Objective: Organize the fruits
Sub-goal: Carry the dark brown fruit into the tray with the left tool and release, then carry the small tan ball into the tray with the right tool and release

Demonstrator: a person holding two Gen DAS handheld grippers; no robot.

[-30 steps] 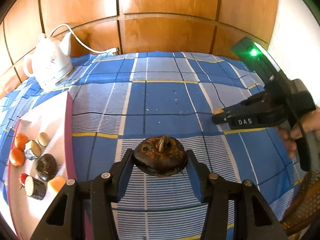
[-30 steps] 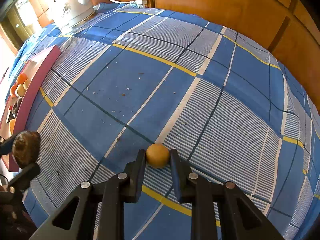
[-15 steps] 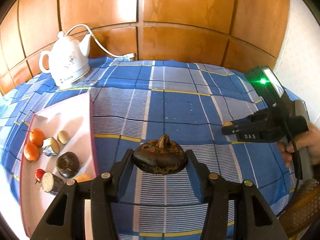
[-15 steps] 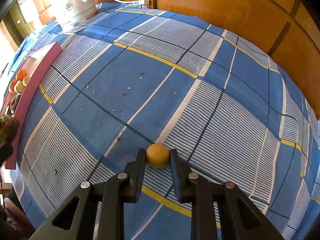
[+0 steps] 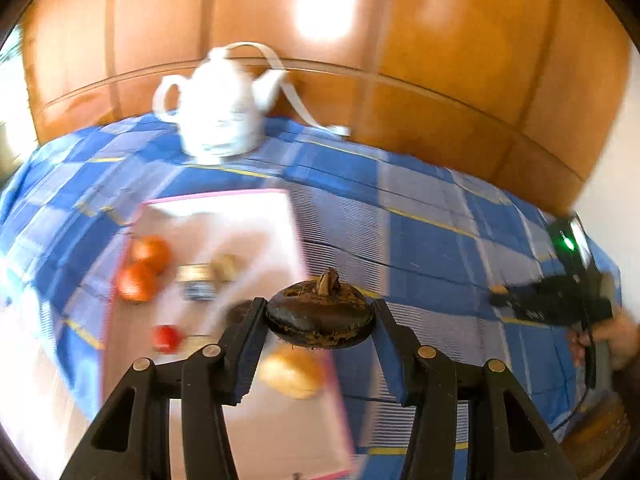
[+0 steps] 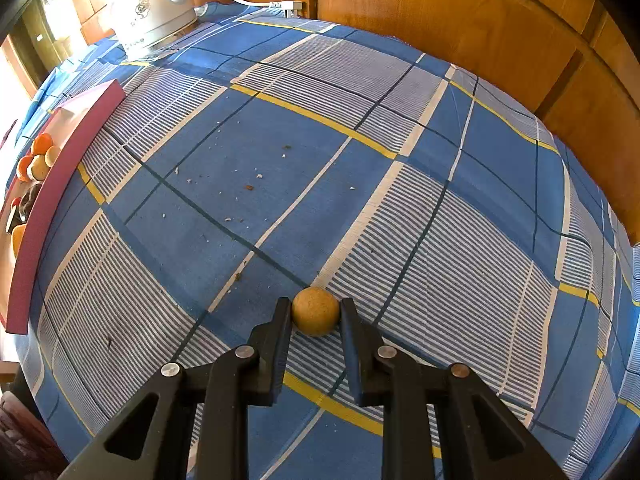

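We see a surface covered by a blue checked cloth (image 6: 240, 152) with white striped squares and thin yellow lines; wood panelling rises behind it. On the cloth's far left corner stands a white electric kettle (image 6: 148, 12), its white cord (image 6: 256, 0) trailing along the back edge. A pink tray (image 6: 60, 152) lies on the cloth at the left, well apart from the kettle. A small round tan fruit (image 6: 315, 311) rests on the cloth near the front. Small crumbs (image 6: 250, 188) are scattered on a blue square in the middle.
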